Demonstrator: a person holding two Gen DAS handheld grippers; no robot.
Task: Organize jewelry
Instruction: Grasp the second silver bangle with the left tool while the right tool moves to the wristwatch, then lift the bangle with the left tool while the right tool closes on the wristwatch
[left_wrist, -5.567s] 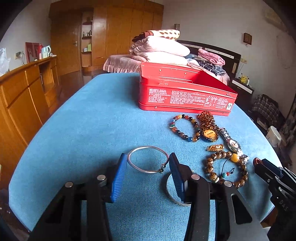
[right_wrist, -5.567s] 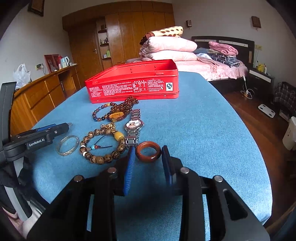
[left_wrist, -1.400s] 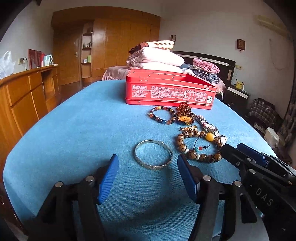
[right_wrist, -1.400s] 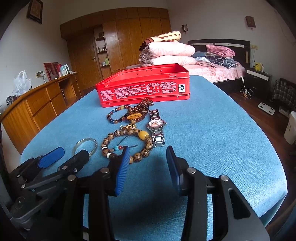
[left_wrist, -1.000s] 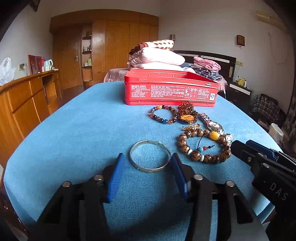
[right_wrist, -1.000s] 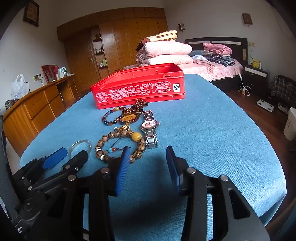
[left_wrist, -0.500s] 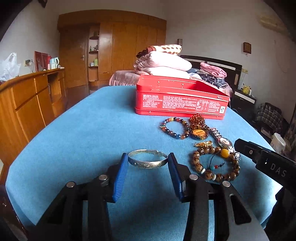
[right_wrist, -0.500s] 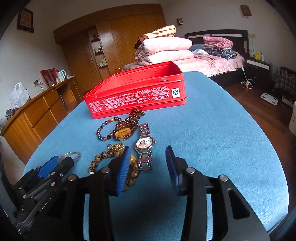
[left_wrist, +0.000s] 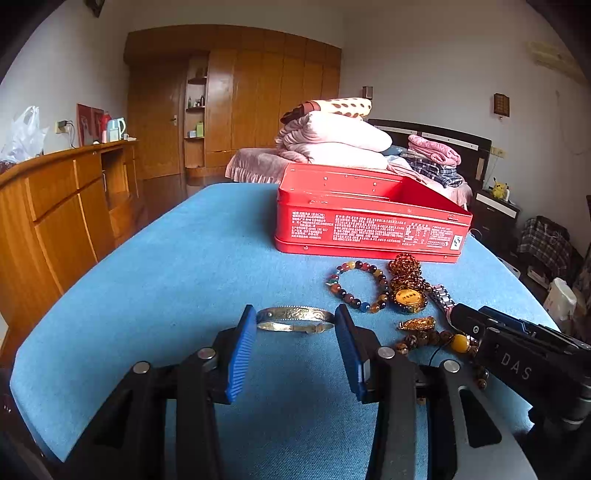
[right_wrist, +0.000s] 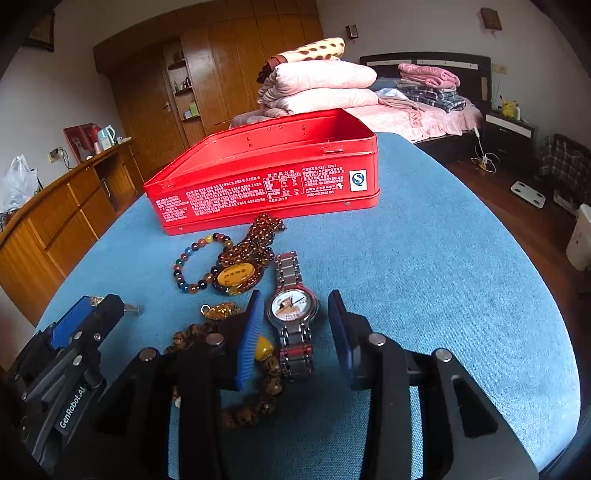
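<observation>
We take the red tin (left_wrist: 369, 225) as our landmark and work toward it from the near edge of the blue table (left_wrist: 166, 280).

Nearest to us, our left gripper (left_wrist: 295, 323) is clamped on the silver bangle (left_wrist: 294, 319), which spans the gap between the two blue pads, well short of the tin's front wall; it looks lifted off the cloth, though we cannot be sure from this angle.

Our right gripper (right_wrist: 295, 314) has its jaws apart around the wristwatch (right_wrist: 293, 308), the dial sitting between the pads without either one touching it. Just to the watch's left lies the wooden bead bracelet (right_wrist: 258, 376) with its yellow bead, partly hidden under the left pad.

Closer to the tin we see a small gold charm (right_wrist: 221, 309), then the multicoloured bead bracelet (right_wrist: 192, 266) and the amber bead necklace (right_wrist: 251, 254) with its oval yellow pendant; the necklace's far end lies just in front of the tin's front wall.

The tin itself stands open.
</observation>
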